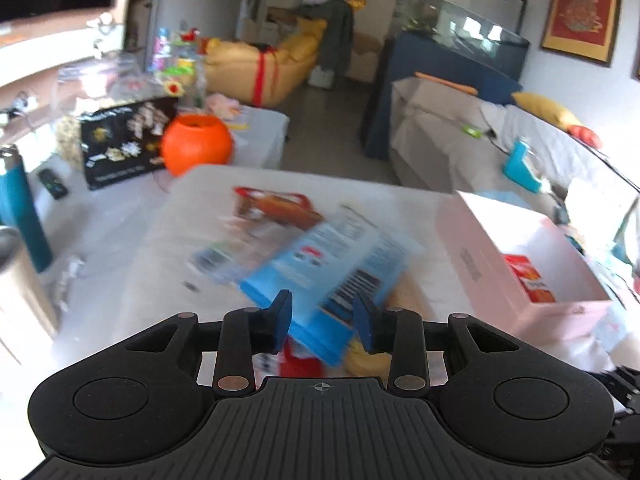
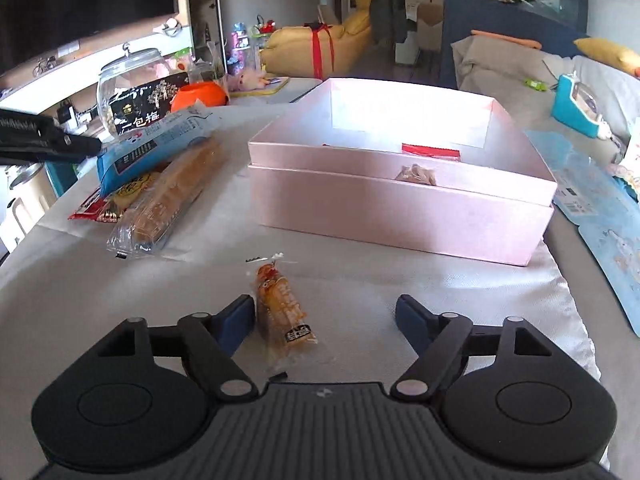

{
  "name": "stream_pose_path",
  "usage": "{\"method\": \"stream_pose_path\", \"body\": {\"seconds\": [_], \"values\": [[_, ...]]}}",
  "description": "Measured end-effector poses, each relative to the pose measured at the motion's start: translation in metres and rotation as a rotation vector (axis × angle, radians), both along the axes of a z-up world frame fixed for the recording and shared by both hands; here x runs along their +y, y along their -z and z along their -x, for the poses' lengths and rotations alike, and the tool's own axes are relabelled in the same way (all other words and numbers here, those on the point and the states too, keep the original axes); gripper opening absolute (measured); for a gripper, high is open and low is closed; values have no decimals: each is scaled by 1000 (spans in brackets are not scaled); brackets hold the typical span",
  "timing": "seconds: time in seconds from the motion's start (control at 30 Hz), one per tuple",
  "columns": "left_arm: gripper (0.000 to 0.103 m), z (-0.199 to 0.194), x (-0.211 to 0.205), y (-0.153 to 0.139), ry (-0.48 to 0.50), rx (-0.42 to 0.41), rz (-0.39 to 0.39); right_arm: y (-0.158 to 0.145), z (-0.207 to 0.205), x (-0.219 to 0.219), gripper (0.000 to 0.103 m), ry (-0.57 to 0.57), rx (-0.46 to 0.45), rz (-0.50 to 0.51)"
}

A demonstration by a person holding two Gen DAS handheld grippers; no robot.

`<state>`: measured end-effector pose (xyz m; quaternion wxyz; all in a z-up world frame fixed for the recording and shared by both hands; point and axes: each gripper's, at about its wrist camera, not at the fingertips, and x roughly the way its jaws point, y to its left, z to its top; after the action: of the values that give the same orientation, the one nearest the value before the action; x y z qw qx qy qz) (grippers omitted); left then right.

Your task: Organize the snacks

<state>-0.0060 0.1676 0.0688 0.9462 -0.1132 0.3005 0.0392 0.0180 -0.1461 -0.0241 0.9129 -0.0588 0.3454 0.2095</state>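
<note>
My left gripper (image 1: 324,312) is shut on a blue snack packet (image 1: 320,264), which hangs blurred above the white-clothed table. From the right wrist view the same blue packet (image 2: 160,140) is raised over a long clear pastry packet (image 2: 172,196) and a red packet (image 2: 92,208), with the left gripper (image 2: 52,140) at its end. My right gripper (image 2: 326,316) stands open low over the cloth. A small orange snack packet (image 2: 282,312) lies between its fingers, close to the left one, untouched. The open pink box (image 2: 400,204) holds a red packet (image 2: 430,150) and a small brown snack (image 2: 416,174).
An orange bowl (image 1: 198,144), a black printed box (image 1: 124,140) and a glass jar (image 2: 124,80) stand at the table's far left. A teal bottle (image 1: 20,216) is at the left edge. Flat blue packaging (image 2: 600,216) lies right of the pink box.
</note>
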Motion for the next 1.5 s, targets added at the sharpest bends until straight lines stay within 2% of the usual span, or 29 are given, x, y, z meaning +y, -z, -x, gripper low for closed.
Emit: {"method": "stream_pose_path", "body": {"seconds": [0.07,0.17,0.3,0.37,0.47,0.7,0.77,0.83,1.07,1.23,1.3,1.5], "values": [[38,-6,8,-4,-3,-8,-23,1,0,0,85,-3,0,6],[38,-27,16,-15,39,11,-120,0,-2,-1,87,-8,3,3],[40,-70,28,-7,126,132,-243,0,3,-2,88,-10,2,8],[43,-91,33,3,145,203,-270,0,4,-1,88,-11,2,11],[49,-109,40,14,154,233,-239,-1,3,-1,89,-14,2,17],[46,-122,43,20,143,221,-164,-1,4,1,90,-15,3,20],[38,-115,46,20,147,212,-121,-1,4,0,91,-16,4,18],[20,-101,48,19,137,197,-88,-1,4,0,91,-18,5,17],[19,-34,42,24,136,186,8,-2,3,-2,92,-23,8,11],[16,3,30,26,213,186,219,-1,3,-3,93,-24,9,11],[20,14,13,28,255,192,240,-1,3,-3,93,-24,9,12],[20,27,-44,36,406,214,265,-1,3,-2,94,-27,9,17]]}}
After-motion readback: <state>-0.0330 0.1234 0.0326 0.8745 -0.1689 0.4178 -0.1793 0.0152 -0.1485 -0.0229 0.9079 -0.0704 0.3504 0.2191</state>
